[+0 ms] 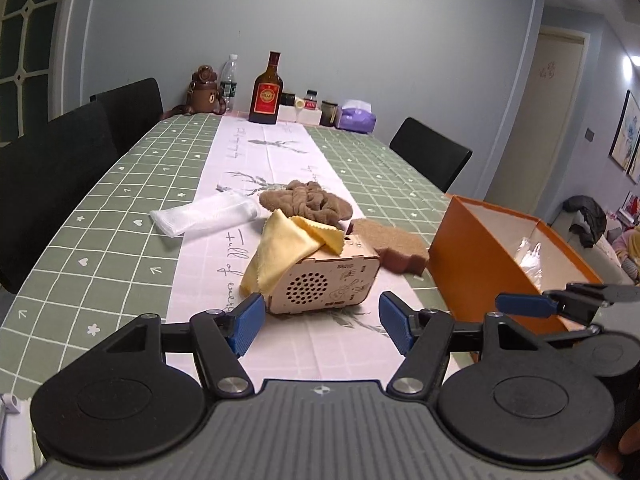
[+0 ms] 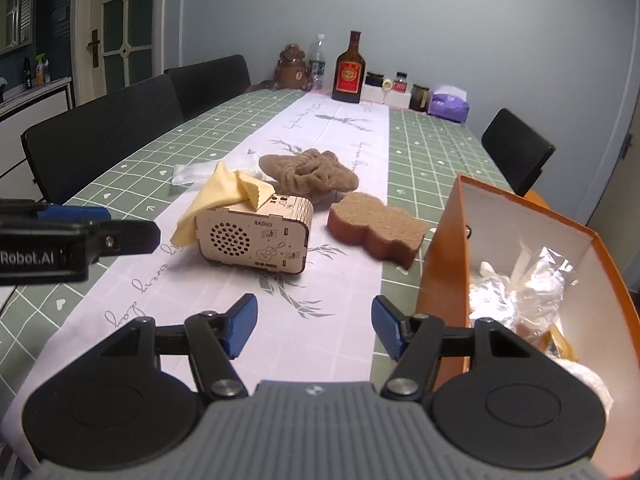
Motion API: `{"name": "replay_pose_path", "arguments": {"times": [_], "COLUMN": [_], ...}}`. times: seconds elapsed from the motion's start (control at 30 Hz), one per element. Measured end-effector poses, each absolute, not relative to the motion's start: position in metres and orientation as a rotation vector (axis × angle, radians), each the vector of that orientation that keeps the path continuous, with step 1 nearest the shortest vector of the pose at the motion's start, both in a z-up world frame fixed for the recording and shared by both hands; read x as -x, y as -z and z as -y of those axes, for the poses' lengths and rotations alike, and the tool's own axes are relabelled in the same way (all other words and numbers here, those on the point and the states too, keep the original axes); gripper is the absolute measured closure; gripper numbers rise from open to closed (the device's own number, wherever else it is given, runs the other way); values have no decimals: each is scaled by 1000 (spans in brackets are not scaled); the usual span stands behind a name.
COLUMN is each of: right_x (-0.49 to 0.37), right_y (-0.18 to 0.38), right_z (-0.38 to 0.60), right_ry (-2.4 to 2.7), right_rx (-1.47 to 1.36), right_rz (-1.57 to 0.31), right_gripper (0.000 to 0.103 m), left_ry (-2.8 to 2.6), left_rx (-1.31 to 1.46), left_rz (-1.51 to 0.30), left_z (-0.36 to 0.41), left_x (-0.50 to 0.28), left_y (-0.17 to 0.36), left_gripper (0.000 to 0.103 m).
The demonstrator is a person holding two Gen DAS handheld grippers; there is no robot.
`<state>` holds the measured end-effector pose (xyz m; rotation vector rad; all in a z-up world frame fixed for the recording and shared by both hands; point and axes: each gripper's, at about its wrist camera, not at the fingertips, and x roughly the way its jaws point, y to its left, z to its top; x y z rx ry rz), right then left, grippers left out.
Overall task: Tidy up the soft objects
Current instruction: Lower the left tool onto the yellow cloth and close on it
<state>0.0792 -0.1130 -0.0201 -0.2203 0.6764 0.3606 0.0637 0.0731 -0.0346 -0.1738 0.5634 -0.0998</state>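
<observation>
Left wrist view: the left gripper (image 1: pixel 322 322) has wide, empty fingers, the yellow cloth (image 1: pixel 286 250) draped on the wooden radio (image 1: pixel 326 280) just ahead. Right wrist view: the right gripper (image 2: pixel 314 326) has its fingers apart and empty, the brown sponge (image 2: pixel 376 228) ahead and the orange box (image 2: pixel 452 236) to their right. Pulling the cloth carelessly could drag or tip the radio.

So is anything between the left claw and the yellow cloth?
Yes. The wooden radio sits directly ahead of the open left claw, and the yellow cloth drapes over the radio's top left corner, so only its hanging left edge is clear.

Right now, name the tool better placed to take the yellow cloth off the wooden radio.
Left, probably: the left tool faces the yellow cloth on the wooden radio; the right tool sits nearer the orange box.
</observation>
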Motion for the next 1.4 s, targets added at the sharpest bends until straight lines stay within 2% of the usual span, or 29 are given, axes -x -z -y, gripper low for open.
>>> {"name": "replay_pose_path", "arguments": {"times": [0.1,0.47,0.63,0.83,0.9,1.07,1.17,1.2,1.27,1.33,1.4], "right_x": [-91,-160,-183,-208,-215,-227,-232,-233,-235,-235,-235], "right_y": [16,-11,-14,-3,2,10,15,15,17,19,19], "right_z": [110,98,80,65,61,57,56,57,57,57,58], "right_ry": [-390,-497,-521,-556,-573,-596,-608,-613,-620,-624,-625], "right_rx": [249,292,363,388,382,363,341,331,314,308,302], "right_rz": [-707,-855,-847,-872,-890,-916,-933,-936,-944,-949,-946], "right_gripper": [30,29,29,41,51,65,67,67,69,69,69], "left_ry": [103,96,104,126,119,112,102,101,97,88,85], "left_rx": [149,208,257,277,303,348,357,362,374,376,390], "left_rz": [-575,-644,-679,-725,-737,-759,-764,-764,-767,-768,-761], "left_z": [-75,-94,-100,-100,-102,-105,-104,-104,-106,-107,-109], "left_x": [-73,-126,-150,-174,-179,-190,-193,-194,-195,-195,-194], "left_y": [30,18,26,39,43,52,54,56,57,59,59], "left_gripper": [26,28,28,27,27,27,28,30,43,52,56]}}
